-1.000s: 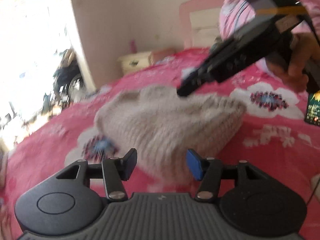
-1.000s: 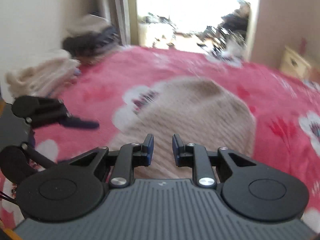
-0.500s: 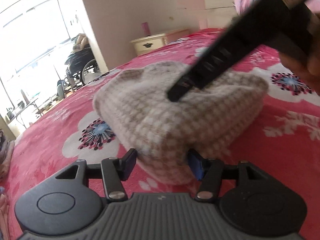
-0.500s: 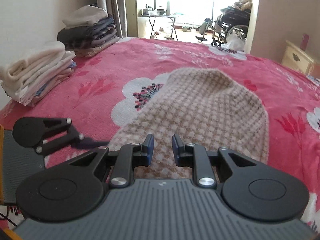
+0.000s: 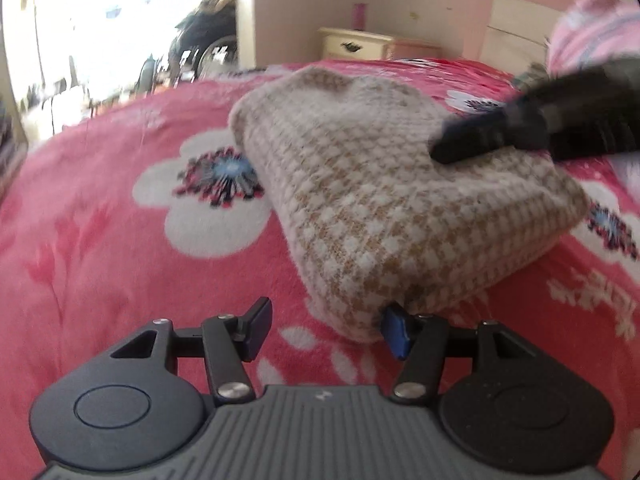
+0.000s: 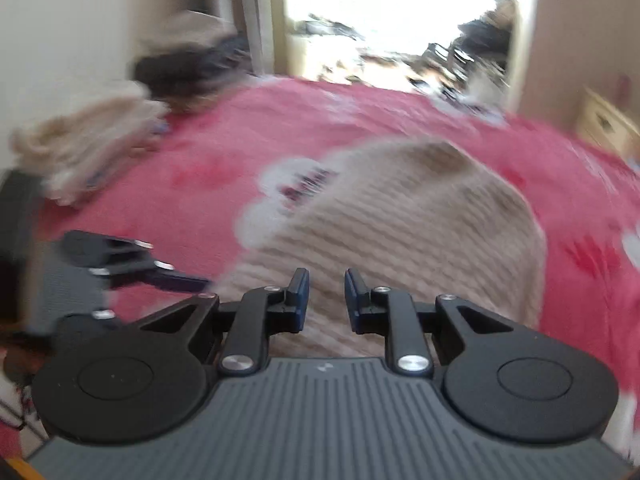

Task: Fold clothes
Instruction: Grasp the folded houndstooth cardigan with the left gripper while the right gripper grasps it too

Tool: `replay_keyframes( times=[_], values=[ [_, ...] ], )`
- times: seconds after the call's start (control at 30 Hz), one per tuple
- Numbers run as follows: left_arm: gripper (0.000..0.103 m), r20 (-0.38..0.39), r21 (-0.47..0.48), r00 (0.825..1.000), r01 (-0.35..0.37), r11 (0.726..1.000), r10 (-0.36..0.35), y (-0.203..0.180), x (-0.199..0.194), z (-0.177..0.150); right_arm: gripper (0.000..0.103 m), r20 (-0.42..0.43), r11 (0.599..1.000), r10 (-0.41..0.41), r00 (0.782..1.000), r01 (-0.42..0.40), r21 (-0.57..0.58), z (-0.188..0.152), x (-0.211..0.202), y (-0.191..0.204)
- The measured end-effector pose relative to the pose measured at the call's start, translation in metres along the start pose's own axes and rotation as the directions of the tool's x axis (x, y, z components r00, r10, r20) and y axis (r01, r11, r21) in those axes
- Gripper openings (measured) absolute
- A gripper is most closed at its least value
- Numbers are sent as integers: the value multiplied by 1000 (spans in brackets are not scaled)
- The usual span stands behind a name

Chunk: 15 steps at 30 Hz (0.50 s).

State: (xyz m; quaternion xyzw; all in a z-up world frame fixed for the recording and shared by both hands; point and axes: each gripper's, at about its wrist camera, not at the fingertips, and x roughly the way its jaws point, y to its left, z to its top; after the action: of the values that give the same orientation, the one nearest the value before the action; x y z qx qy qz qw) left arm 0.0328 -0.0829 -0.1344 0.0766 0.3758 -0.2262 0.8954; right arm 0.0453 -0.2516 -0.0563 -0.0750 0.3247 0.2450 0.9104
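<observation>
Pink flowery bed carries our folded checked sweater. Our left tongs have dropped to its near corner, apart, nothing squeezed yet. Our right tongs sit on top, nearly together with a small gap, empty. We think a lift comes next.

I can read no text, label, brand or number on anything in my two views.
</observation>
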Motion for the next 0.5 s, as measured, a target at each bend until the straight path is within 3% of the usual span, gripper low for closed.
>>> replay_keyframes(
  times=[0.07,0.13,0.23,0.33,0.43,0.5],
  values=[
    [59,-32,-37,999,11,999,-12,5,4,-3,16,-87,998,-16,996,11,-62,-14,19,10],
    [60,-51,-70,998,23,997,-27,9,8,-6,16,-107,995,-34,994,24,-97,-42,40,6],
    [59,-64,-62,997,34,997,-38,11,4,-1,16,-98,998,-33,995,28,-60,-42,37,4],
    [57,-73,-61,991,104,993,-108,22,-11,-2,16,-79,995,-46,996,39,-92,-39,26,8],
    [59,-70,-118,980,179,977,-189,44,-30,-7,24,-26,999,5,1000,-4,39,-27,-5,-16],
    [60,-53,-188,969,226,956,-240,62,-41,-10,46,48,983,-3,999,-6,181,-23,-29,-45]
  ],
)
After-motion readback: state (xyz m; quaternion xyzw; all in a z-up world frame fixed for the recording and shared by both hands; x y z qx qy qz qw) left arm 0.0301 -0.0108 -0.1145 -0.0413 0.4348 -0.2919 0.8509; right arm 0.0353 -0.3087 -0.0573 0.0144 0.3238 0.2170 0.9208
